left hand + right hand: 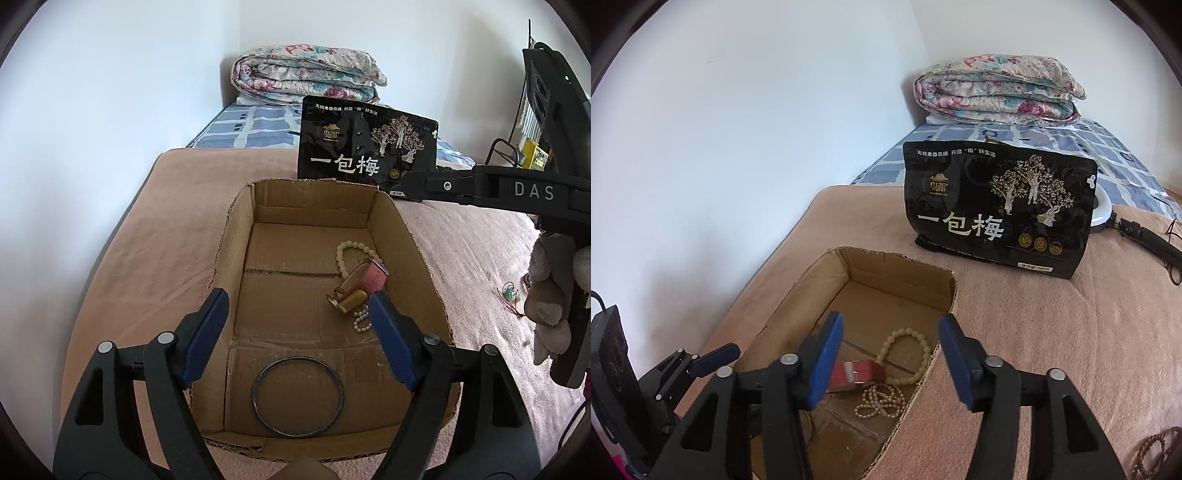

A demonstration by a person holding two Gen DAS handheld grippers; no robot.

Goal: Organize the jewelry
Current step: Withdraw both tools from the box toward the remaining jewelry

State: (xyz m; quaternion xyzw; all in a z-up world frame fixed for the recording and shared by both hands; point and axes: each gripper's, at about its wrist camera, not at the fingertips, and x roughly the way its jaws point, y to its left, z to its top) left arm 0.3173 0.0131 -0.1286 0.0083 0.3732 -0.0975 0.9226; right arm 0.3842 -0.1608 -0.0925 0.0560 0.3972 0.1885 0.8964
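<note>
Arguably the greatest risk was judged to lie with the light corrugated cardboard box [236, 258], its torn walls easily nudged across the soft, plush pink blanket [147, 229] on the bed by either gripper. Inside it lay a thin dark metal bangle [297, 396], a smooth cream bead bracelet [905, 354], a red-strapped watch [858, 371] and a fine pearl strand [877, 402], heaped so that snagging was thought likely. Both the left gripper [299, 325] and right gripper [890, 358] were seen with blue-padded fingers [825, 358] spread apart and empty, while a brown bead bracelet [1156, 454] remained outside on the blanket.
</note>
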